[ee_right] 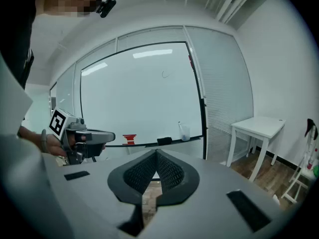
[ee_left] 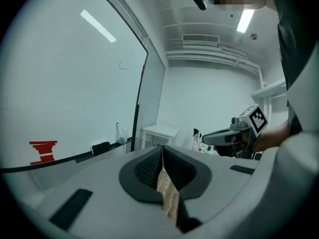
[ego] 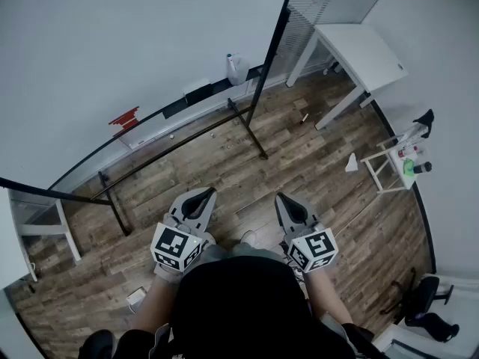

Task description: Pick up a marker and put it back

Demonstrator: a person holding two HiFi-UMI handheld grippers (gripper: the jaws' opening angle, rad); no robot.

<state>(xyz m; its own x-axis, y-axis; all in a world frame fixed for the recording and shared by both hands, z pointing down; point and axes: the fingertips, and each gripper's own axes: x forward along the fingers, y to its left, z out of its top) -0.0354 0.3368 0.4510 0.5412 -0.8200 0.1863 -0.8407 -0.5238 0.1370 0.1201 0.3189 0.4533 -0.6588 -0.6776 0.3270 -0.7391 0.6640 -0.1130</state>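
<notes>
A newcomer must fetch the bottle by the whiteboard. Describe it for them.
Find the whiteboard and follow its bottom ledge toward the end nearest the white table. The bottle stands upright there: the only tall, pale thing on the ledge, unlike the low black block beside it.

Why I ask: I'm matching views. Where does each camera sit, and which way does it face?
Head view: on the person's head, looking steeply down at the wood floor; shows forearms, left tongs, right tongs.
Left gripper view: on the left tongs, looking along its shut jaws toward the whiteboard and white table; right tongs at right.
Right gripper view: on the right tongs, facing that whiteboard; left tongs at left.
Shared: both gripper views show the white table and red mark.
</notes>
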